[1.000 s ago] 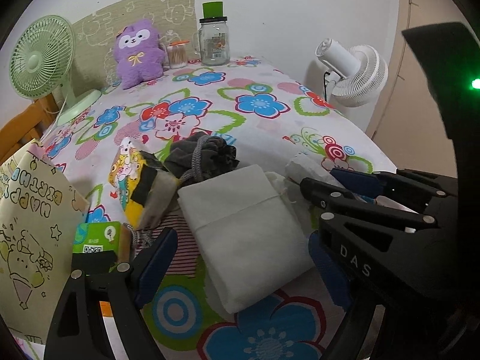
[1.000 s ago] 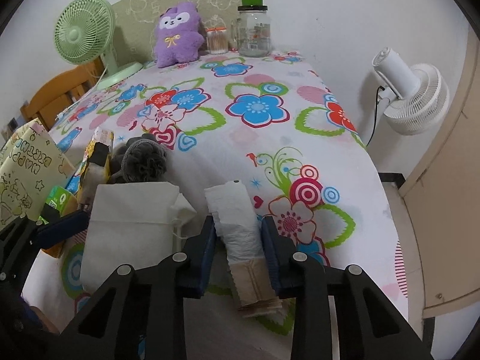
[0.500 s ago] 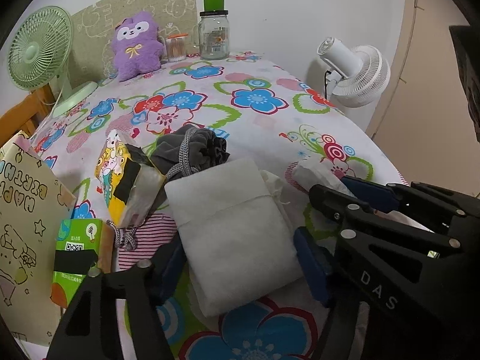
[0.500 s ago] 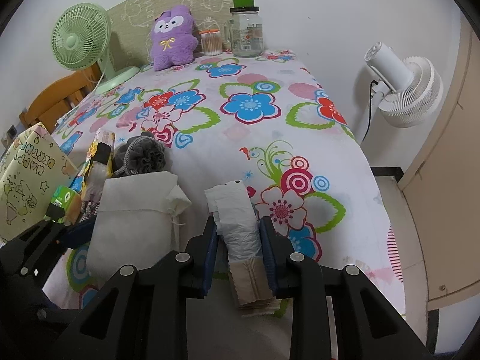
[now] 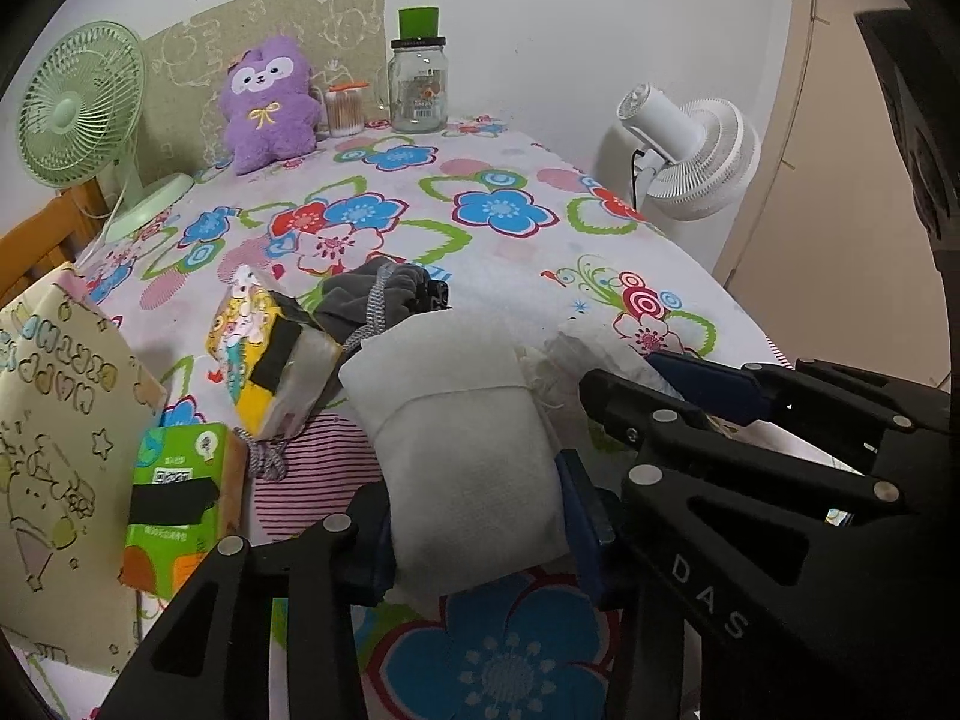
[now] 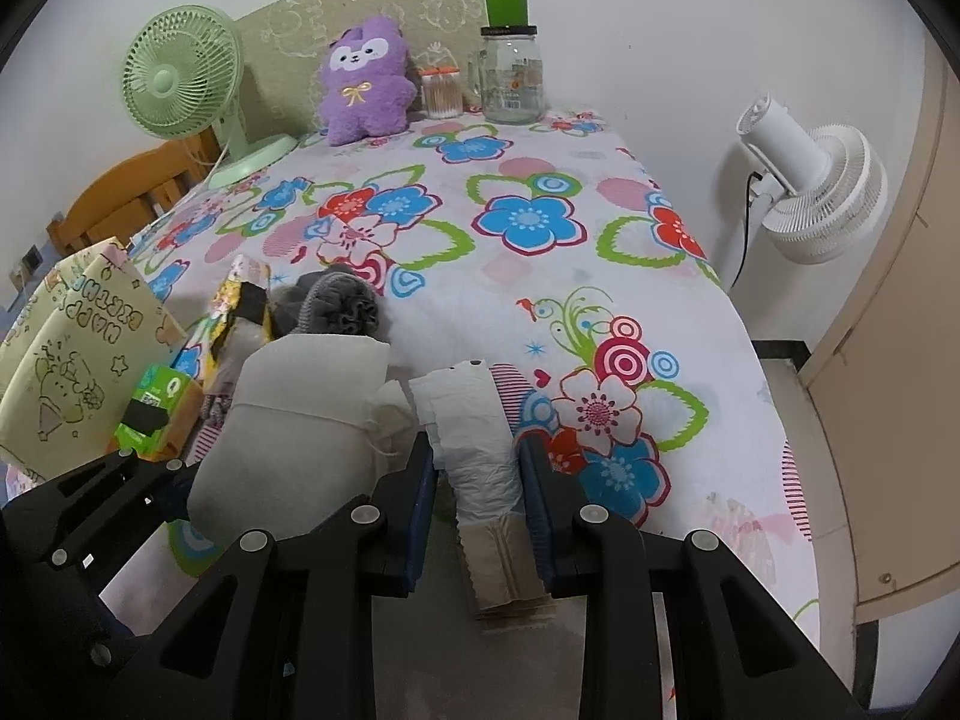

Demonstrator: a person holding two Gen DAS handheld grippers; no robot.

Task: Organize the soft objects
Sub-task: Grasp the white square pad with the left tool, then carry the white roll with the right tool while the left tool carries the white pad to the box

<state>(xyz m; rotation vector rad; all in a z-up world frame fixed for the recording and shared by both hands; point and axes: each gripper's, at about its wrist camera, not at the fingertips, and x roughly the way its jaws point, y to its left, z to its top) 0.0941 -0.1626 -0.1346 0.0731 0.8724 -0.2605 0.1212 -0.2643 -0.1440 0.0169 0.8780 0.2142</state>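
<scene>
Centrally, white fabric pouch (image 5: 468, 450) lies on flowered counter (image 5: 510, 252), between the closing jaws of left claw (image 5: 474, 525); its sides bulge against the blue pads. Just beside it, rolled white packet (image 6: 474, 438) is clamped in right claw (image 6: 477, 504). Behind: grey drawstring bag (image 5: 384, 300), yellow tissue pack (image 5: 264, 354), green tissue pack (image 5: 177, 492). Purple plush (image 5: 267, 102) at far edge.

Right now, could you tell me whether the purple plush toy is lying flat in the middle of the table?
No, the purple plush toy sits upright at the table's far end, against the beige board by the wall.
</scene>
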